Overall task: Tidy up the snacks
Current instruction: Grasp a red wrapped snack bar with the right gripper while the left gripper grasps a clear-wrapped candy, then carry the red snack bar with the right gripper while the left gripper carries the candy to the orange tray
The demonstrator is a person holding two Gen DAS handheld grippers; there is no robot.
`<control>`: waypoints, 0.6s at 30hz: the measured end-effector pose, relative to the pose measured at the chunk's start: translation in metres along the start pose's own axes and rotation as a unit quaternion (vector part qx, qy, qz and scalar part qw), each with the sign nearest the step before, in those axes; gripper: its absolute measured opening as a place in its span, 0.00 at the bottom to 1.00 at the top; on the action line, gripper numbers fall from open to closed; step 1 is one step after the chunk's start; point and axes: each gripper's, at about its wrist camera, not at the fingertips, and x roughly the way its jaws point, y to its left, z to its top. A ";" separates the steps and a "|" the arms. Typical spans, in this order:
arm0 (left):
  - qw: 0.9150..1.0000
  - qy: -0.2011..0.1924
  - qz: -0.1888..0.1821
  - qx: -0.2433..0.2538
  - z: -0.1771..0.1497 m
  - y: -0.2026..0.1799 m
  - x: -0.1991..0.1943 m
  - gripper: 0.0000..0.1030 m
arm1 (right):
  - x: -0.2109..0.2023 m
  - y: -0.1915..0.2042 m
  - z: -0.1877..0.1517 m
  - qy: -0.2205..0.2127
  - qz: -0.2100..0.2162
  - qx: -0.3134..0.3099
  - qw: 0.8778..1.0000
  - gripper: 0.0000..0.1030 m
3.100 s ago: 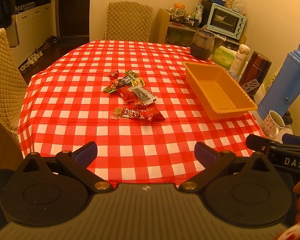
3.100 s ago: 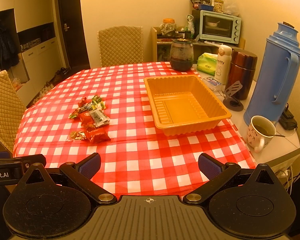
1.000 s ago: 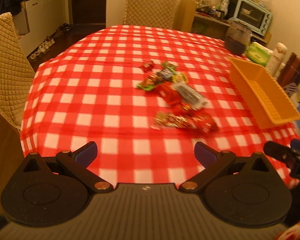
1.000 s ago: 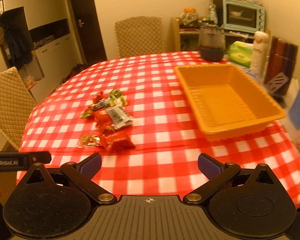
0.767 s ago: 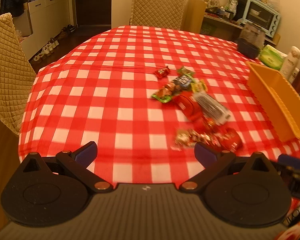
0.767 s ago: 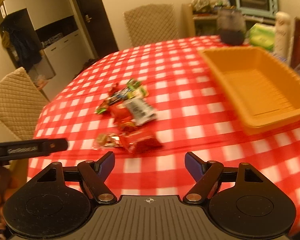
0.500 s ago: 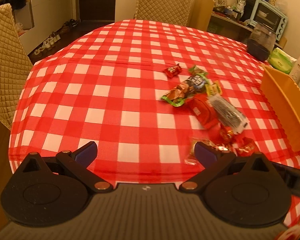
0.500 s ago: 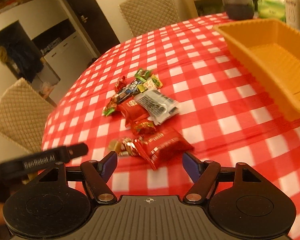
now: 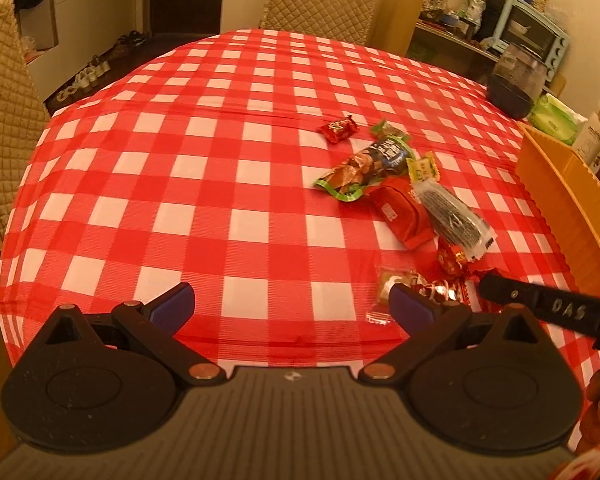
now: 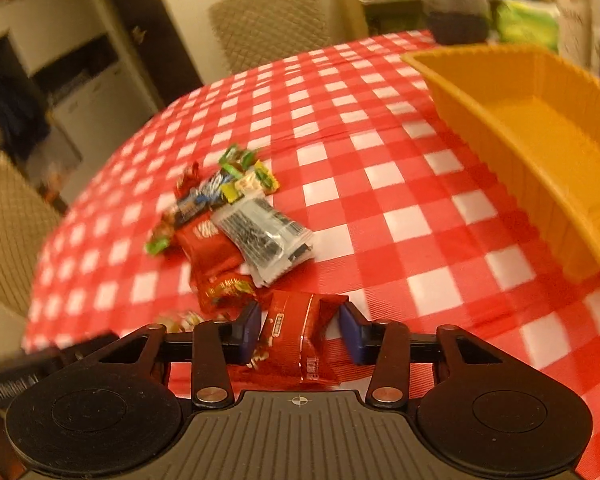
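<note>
Left wrist view: the left tool (image 9: 290,300) hangs low over the near edge of the bench (image 9: 204,184), closer to the checked cloth than a second ago, its jaws spread wide with nothing between them. The snack pile now sits to its right: a small red candy (image 9: 339,129), a green-edged bar (image 9: 366,168), a clear packet of dark sticks (image 9: 452,216), a red pouch (image 9: 400,216). The right tool shows here only as a dark bar (image 9: 548,308) reaching in over the nearest wrappers; its jaws are hidden. Just the near wall of the orange tray (image 9: 568,200) is visible.

Right wrist view: this settles it. The right tool (image 10: 298,330) has come down onto the nearest snack, and its jaws have just been closing around a red wrapped packet (image 10: 296,340), which lies between the blue pads (image 10: 249,330); the left pad touches it, the right looks just short. The first pick seems under way. The whole tray (image 10: 540,128) shows empty, well apart to the right.
</note>
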 end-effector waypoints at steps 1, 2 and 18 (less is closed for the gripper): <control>1.000 -0.002 -0.003 0.005 -0.001 -0.002 0.000 1.00 | 0.001 0.003 -0.002 -0.001 -0.009 -0.024 1.000 0.36; 1.000 -0.003 -0.007 0.008 -0.001 -0.003 0.000 1.00 | 0.001 0.006 -0.004 -0.002 -0.016 -0.042 0.999 0.32; 0.992 -0.023 -0.046 0.119 -0.004 -0.049 0.027 0.51 | -0.010 -0.012 -0.010 -0.006 -0.034 -0.051 0.998 0.28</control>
